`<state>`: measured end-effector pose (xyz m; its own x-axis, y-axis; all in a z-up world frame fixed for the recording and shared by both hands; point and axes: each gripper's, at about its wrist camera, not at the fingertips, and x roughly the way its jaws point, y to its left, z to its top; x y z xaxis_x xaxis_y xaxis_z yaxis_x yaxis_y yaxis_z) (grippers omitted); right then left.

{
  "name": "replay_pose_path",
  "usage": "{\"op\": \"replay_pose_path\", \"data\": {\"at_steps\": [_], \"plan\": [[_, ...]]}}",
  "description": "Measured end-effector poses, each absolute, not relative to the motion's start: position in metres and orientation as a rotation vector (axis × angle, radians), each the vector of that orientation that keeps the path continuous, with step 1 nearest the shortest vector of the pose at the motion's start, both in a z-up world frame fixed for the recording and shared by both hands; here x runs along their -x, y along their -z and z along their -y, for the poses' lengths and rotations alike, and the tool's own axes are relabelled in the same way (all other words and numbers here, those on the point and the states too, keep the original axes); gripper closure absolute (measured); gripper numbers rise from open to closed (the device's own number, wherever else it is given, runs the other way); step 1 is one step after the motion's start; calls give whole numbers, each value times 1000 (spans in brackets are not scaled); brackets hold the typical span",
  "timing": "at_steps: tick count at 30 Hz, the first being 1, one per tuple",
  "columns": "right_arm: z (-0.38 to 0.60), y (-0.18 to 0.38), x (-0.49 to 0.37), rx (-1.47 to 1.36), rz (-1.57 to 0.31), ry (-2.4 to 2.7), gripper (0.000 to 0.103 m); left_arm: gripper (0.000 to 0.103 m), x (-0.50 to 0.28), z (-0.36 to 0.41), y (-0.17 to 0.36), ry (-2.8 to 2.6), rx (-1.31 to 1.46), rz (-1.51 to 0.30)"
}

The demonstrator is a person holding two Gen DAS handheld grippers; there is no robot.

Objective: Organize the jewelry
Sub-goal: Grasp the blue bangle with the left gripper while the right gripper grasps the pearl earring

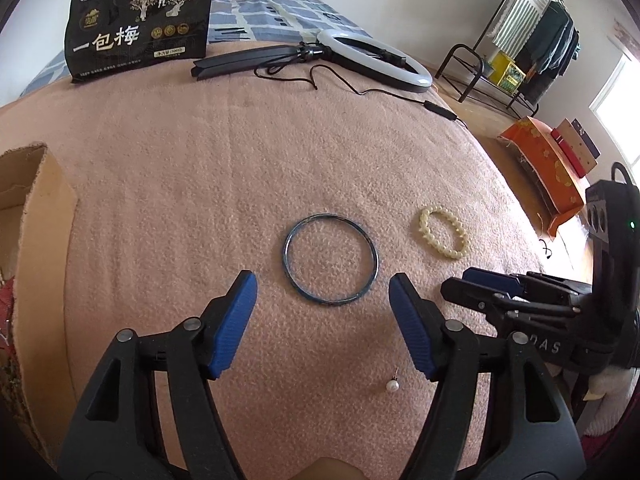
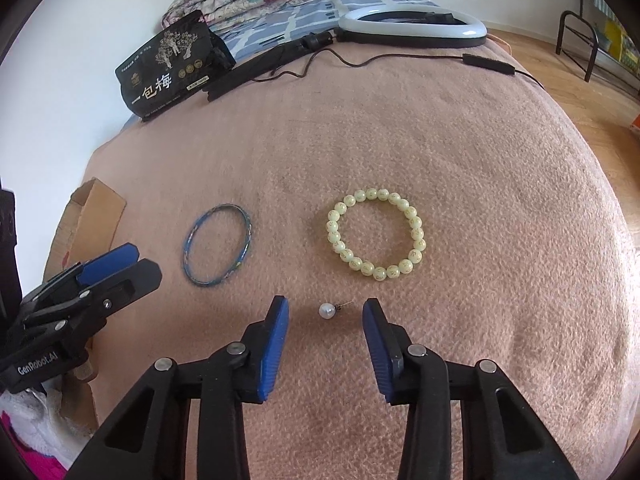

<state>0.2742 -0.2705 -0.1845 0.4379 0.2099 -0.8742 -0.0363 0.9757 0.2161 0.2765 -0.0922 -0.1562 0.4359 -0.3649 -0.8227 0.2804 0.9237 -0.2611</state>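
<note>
A pink blanket covers the bed, with a cardboard box at its left edge and a ring light and black snack bag at the far end. On it lie a blue bangle, a beaded bracelet and a pearl earring, all apart. The left gripper hangs spread just short of the bangle, and the right gripper stands released either side of the earring, not touching it.

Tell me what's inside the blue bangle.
Inside the blue bangle only the pink blanket shows; the ring lies flat and nothing rests within it. What lies beneath the blanket is covered.
</note>
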Motion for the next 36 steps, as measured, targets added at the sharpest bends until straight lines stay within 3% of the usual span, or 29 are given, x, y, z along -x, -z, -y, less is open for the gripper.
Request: {"op": "replay_pose_path", "data": {"at_steps": [18,23,36], "plan": [[270,186,-268,-65,-1076,-179,63,32,-296,121,179,353,44,-1083],[266,187,-266,-24,-1067,-190,59,28,-300,125,184,337,45,-1090],[267,189,-261,2,-1060,-191,58,22,-308,139,192,286,18,-1067]]}}
